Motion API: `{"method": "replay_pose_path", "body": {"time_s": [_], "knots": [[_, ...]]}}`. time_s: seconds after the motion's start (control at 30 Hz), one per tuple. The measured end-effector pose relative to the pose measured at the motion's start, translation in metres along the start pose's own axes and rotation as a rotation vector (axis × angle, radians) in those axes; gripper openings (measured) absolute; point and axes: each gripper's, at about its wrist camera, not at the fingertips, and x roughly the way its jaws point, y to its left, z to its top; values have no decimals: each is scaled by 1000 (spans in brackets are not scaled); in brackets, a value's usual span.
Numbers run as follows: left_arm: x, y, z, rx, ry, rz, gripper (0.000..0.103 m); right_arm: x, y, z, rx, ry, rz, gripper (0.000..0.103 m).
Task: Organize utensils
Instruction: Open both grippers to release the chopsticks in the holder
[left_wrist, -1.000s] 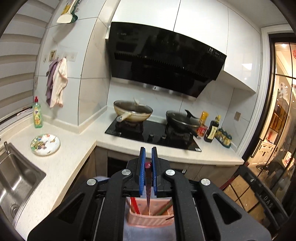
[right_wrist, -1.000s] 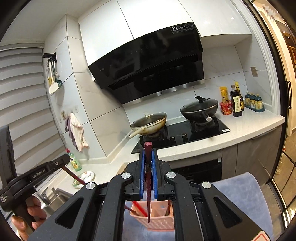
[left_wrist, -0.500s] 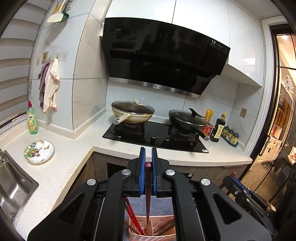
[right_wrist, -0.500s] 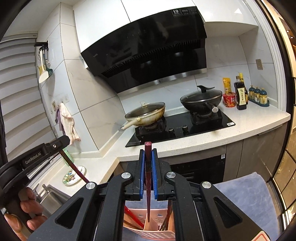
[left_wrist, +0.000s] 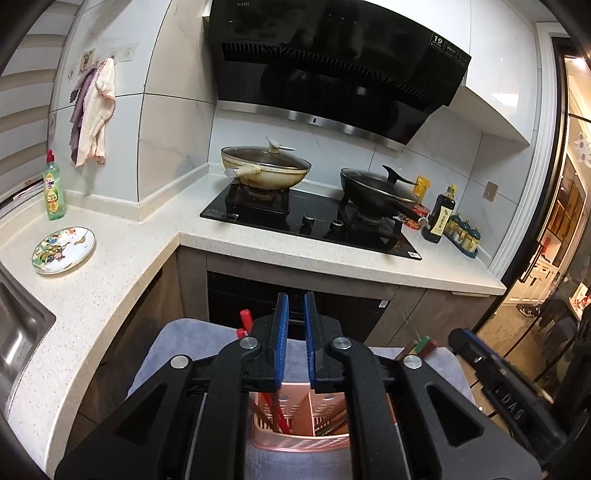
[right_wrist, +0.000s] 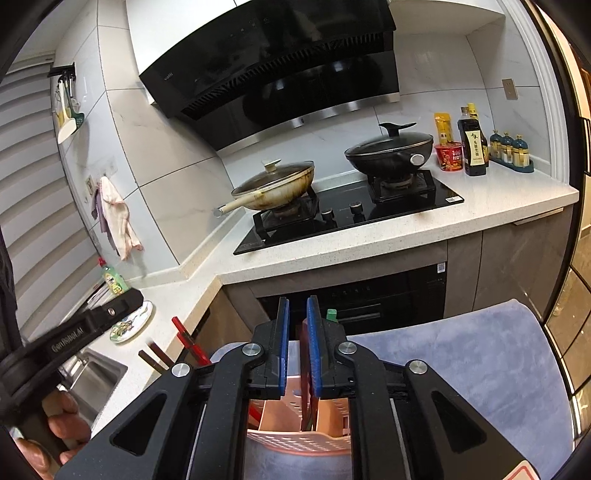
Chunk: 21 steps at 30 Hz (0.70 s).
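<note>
The pink utensil basket (left_wrist: 295, 413) sits half hidden behind the black gripper arms; its chopsticks (left_wrist: 275, 415) vanish below; the steel sink (left_wrist: 18, 339) is cut off at left.

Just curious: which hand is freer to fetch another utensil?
Probably left: both grippers' jaws have just been opening, but the left gripper is empty, while a chopstick stands between the right gripper jaws.

Seen from above, the left gripper (left_wrist: 293, 314) has just been opening, its blue pads slightly apart with nothing held between them. A pink slotted utensil basket (left_wrist: 299, 441) is placed directly below on a grey-blue towel (left_wrist: 177, 343), with red chopsticks (left_wrist: 275, 415) standing in its left compartment.
</note>
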Motion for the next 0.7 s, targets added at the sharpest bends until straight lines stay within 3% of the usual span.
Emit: {"method": "replay_pose_path", "body": {"time_s": [0.1, 0.2, 0.7], "knots": [[-5, 2, -7, 0, 4, 6, 36, -12, 0, 0, 4, -12, 6, 12], [-16, 2, -15, 7, -4, 17, 47, -24, 0, -2, 0, -16, 14, 18], [-72, -4, -74, 59, 48, 76, 52, -96, 2, -72, -66, 45, 11, 26]]}}
